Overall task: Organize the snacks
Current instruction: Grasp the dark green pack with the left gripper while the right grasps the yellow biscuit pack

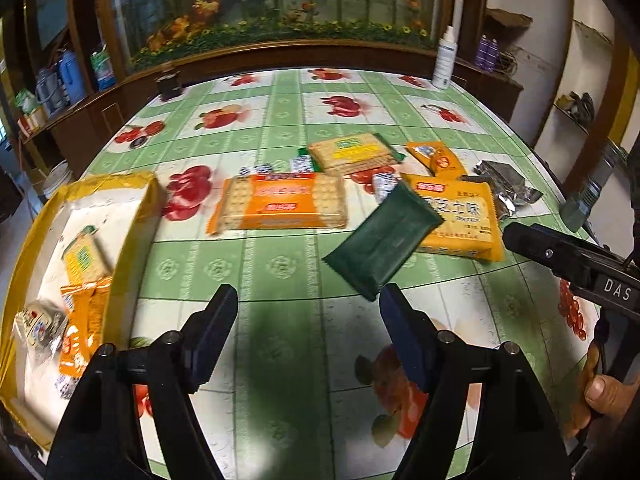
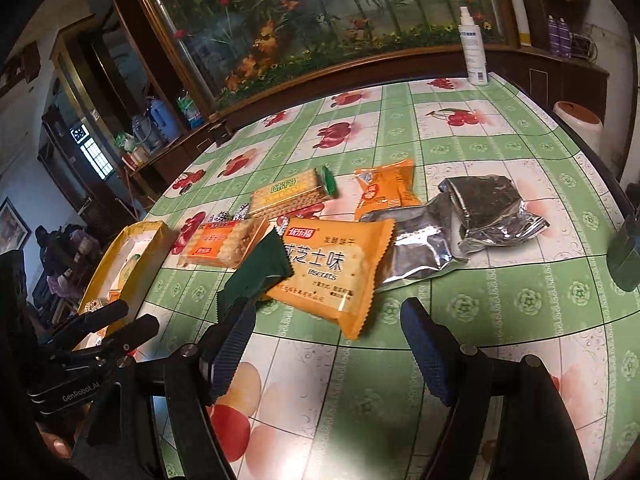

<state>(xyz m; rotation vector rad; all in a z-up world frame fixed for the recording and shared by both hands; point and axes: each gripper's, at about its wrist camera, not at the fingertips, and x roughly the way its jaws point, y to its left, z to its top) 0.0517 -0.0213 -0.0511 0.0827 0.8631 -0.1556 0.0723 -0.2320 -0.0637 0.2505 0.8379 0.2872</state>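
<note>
left gripper (image 1: 306, 312) open, dark green packet (image 1: 382, 242) just beyond it.

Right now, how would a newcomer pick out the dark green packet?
On the green checked fruit-print tablecloth, find the loose snacks beside the yellow cardboard tray. The dark green flat packet lies tilted, overlapping the orange cheese biscuit pack; it alone is plain and unprinted.
</note>
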